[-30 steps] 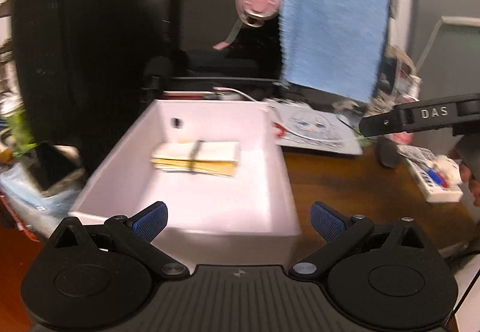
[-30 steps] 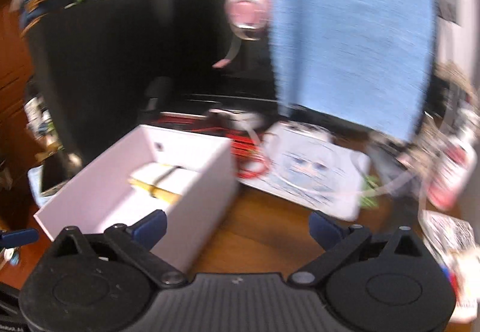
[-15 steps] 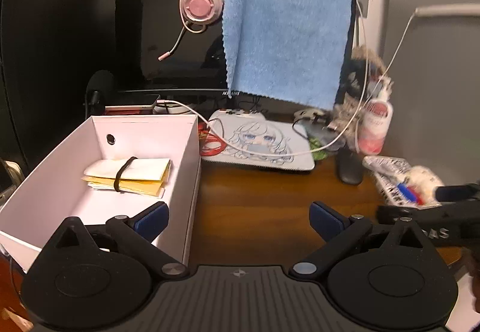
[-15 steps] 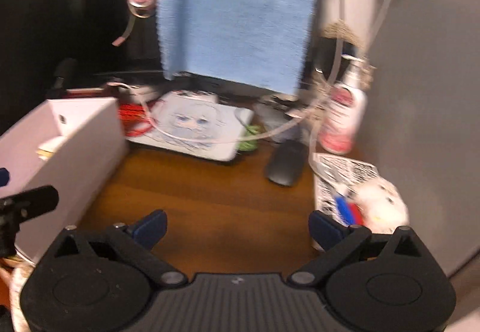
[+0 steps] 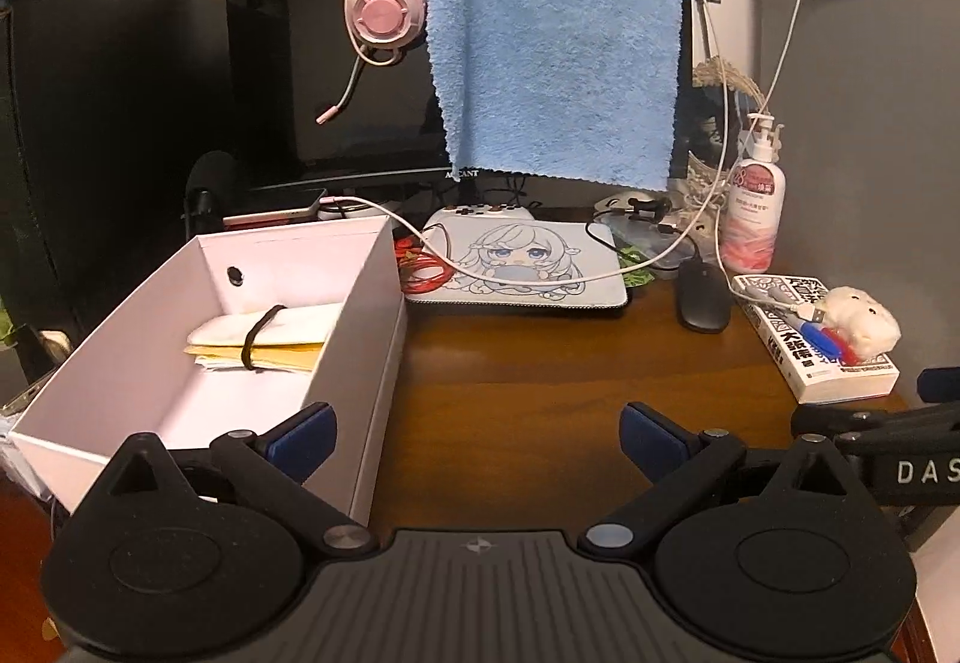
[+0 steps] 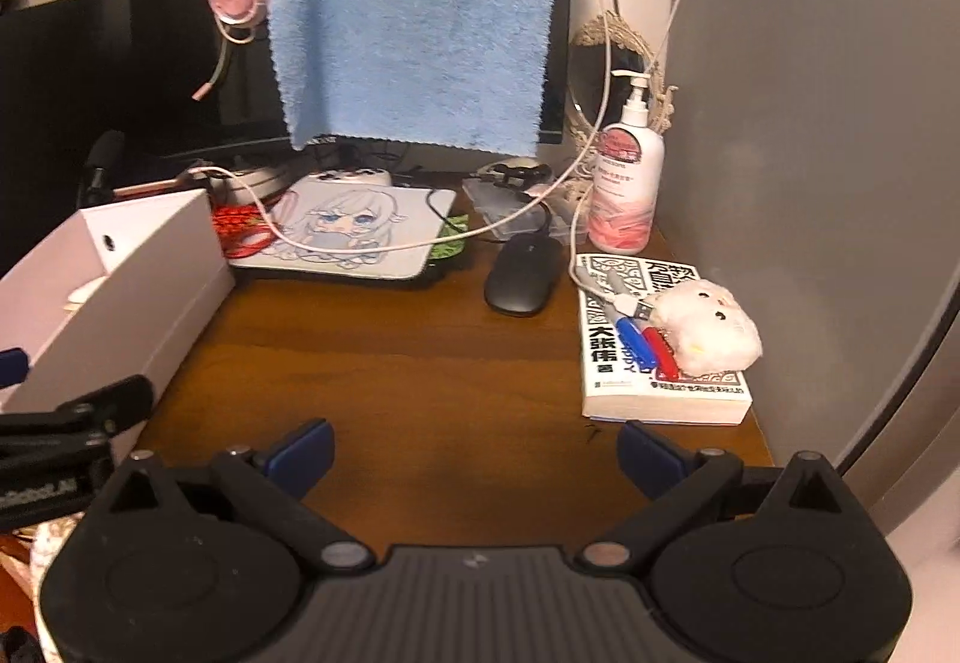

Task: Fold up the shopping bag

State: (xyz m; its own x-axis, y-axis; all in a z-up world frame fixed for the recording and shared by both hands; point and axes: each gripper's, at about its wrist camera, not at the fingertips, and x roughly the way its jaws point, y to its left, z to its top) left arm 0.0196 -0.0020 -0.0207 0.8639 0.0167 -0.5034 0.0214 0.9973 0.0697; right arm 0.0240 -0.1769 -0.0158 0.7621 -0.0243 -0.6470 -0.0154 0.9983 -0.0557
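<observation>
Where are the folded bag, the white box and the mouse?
Bag (image 5: 282, 342), left wrist view: on its yellow fold.
Box (image 5: 366, 357), left wrist view: on its right wall.
Mouse (image 6: 521, 273), right wrist view: on its top.

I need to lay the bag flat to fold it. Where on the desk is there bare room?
Bare wood lies between the white box, the mouse pad, the book and the open grippers, left and right. The back strip is crowded: cables, mouse, bottle.

The black left gripper with blue pads (image 5: 474, 432) and the matching right gripper (image 6: 474, 450) are hovering side by side, jaws spread wide, gripping nothing.
</observation>
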